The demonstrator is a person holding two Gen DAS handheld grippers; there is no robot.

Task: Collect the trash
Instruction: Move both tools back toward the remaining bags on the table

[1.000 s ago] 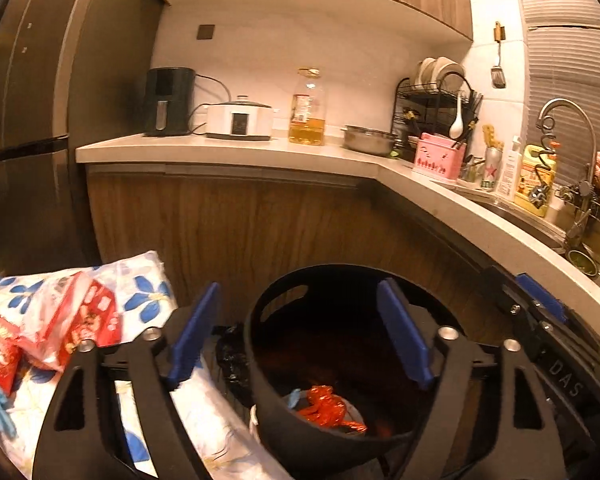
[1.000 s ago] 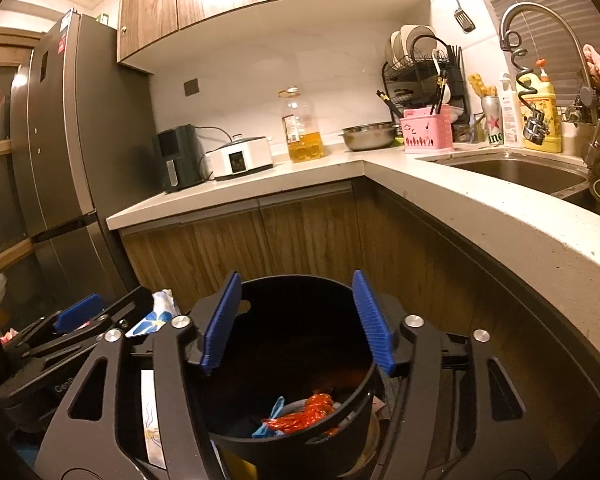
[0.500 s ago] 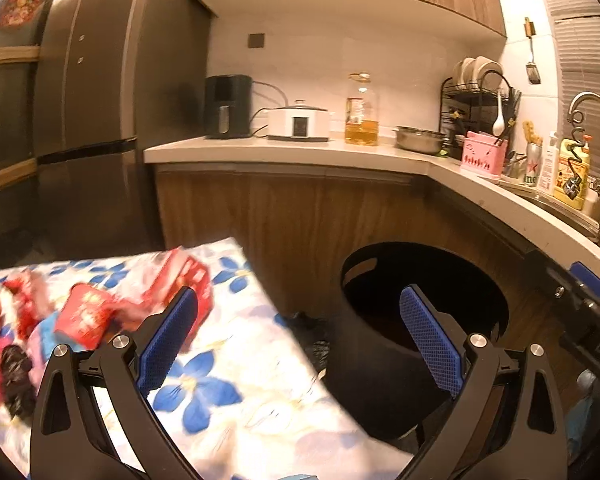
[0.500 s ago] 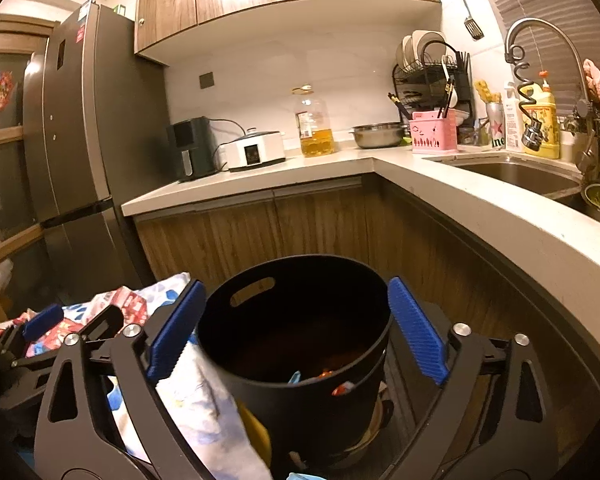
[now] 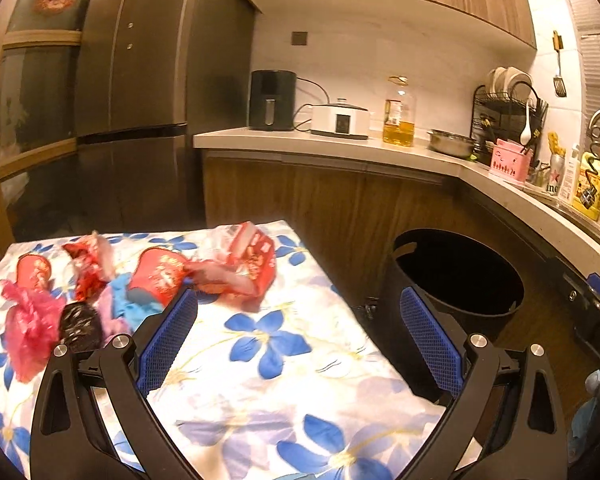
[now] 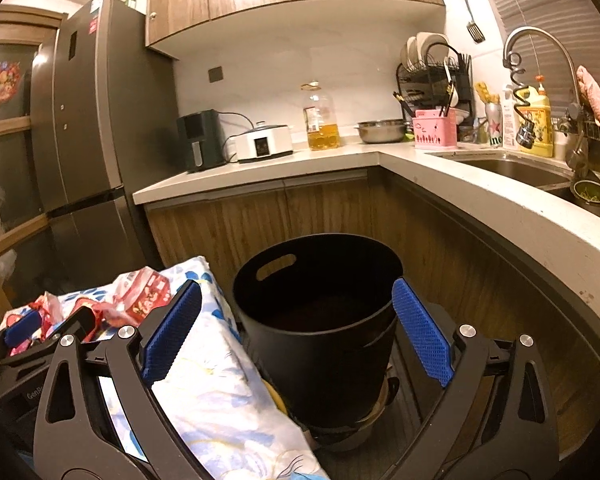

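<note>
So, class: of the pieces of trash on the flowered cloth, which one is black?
The small crumpled black wrapper, at the near left of the pile beside the pink tissue. The other pieces are red, pink or blue.

Both wrist views face counter; share black bin [image 5: 456,276] [image 6: 320,304], floral cloth [image 5: 260,344] [image 6: 216,384].

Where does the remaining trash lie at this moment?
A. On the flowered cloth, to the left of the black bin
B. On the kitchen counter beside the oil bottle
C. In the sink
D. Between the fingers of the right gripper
A: the red wrappers lie on the flowered cloth, left of the black bin; both the left gripper and the right gripper are open and hold nothing.
</note>
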